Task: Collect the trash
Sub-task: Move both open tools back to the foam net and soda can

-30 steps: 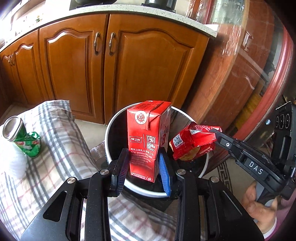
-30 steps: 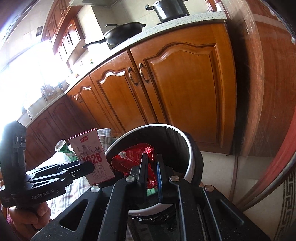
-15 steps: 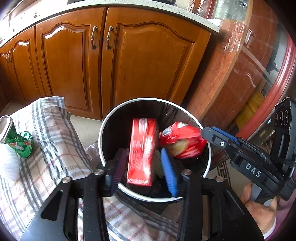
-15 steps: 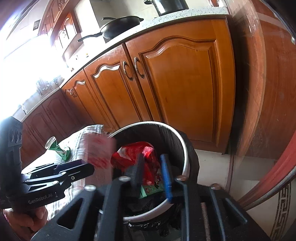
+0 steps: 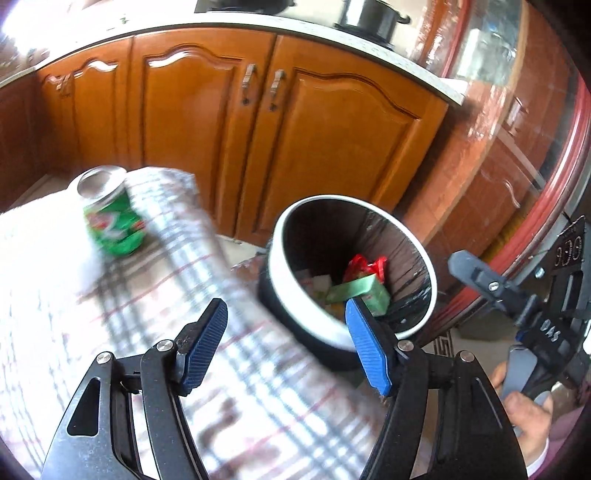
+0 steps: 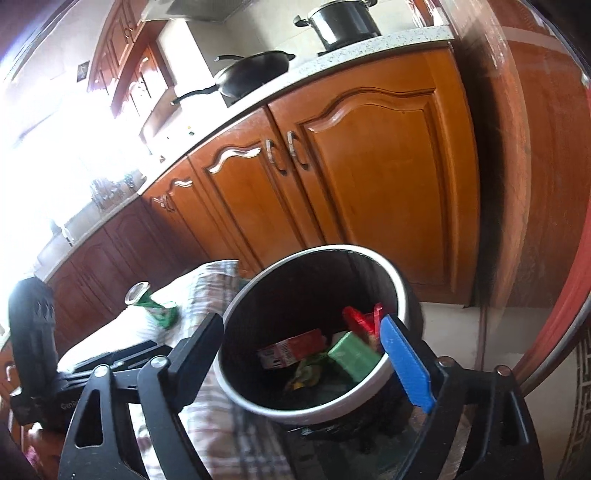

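Note:
A round bin point(image 5: 284, 236) with a white rim and dark liner stands on the floor beside the table; it also shows in the right wrist view point(image 6: 402, 288). Inside lie a red carton point(image 6: 291, 349), a red wrapper point(image 6: 364, 319) and a green box point(image 6: 354, 354). The wrapper point(image 5: 364, 266) and green box point(image 5: 360, 291) show in the left wrist view too. A crushed green can point(image 5: 112, 221) lies on the checked cloth point(image 5: 177, 295); the can is in the right wrist view as well point(image 6: 155, 304). My left gripper point(image 5: 286, 339) is open and empty above the cloth's edge. My right gripper point(image 6: 306, 354) is open and empty over the bin.
Wooden kitchen cabinets point(image 5: 229, 129) stand behind the bin. A pan point(image 6: 255, 72) and a pot point(image 6: 343, 22) sit on the counter. A red-framed glass door point(image 5: 546, 184) is at the right. The other gripper's body point(image 5: 517, 302) sits to the right of the bin.
Both grippers opened. The red carton and the red wrapper dropped into the bin. The left gripper swung left and back toward the cloth and the can.

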Tool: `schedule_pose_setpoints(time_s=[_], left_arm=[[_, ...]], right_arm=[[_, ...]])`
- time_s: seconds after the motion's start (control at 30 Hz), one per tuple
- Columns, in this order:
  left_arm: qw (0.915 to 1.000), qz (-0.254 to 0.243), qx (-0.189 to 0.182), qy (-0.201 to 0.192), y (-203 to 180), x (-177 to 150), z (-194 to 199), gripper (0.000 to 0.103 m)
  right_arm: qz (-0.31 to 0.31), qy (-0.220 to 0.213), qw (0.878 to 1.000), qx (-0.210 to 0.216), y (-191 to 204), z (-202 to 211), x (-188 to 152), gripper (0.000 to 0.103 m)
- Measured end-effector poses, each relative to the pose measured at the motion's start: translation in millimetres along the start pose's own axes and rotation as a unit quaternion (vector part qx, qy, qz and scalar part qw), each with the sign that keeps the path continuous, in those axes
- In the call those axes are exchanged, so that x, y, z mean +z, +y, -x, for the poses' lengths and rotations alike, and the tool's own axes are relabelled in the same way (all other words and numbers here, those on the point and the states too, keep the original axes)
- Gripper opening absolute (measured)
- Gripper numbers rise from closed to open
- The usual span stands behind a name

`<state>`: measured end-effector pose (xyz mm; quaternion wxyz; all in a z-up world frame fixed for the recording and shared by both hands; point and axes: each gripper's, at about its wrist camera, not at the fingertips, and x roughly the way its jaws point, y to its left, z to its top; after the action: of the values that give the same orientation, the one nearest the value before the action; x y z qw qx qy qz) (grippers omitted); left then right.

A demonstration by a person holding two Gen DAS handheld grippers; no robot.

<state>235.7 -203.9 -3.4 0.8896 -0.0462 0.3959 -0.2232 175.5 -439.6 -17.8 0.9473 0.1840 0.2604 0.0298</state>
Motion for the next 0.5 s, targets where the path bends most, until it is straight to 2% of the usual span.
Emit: schedule_pose_setpoints(time_s=[0.2, 0.5], left_arm=[[0.9987, 0.044, 0.027, -0.002, 46, -26, 27, 0.069], [0.9931, 0.099, 0.062, -0.005, 105, -52, 54, 0.069]], right_arm=[[0.017, 0.003, 0.999, 0.029, 33, 4, -13, 0.093], [0.045, 0.031, 0.996, 0.072, 81, -15, -34, 0.093]])
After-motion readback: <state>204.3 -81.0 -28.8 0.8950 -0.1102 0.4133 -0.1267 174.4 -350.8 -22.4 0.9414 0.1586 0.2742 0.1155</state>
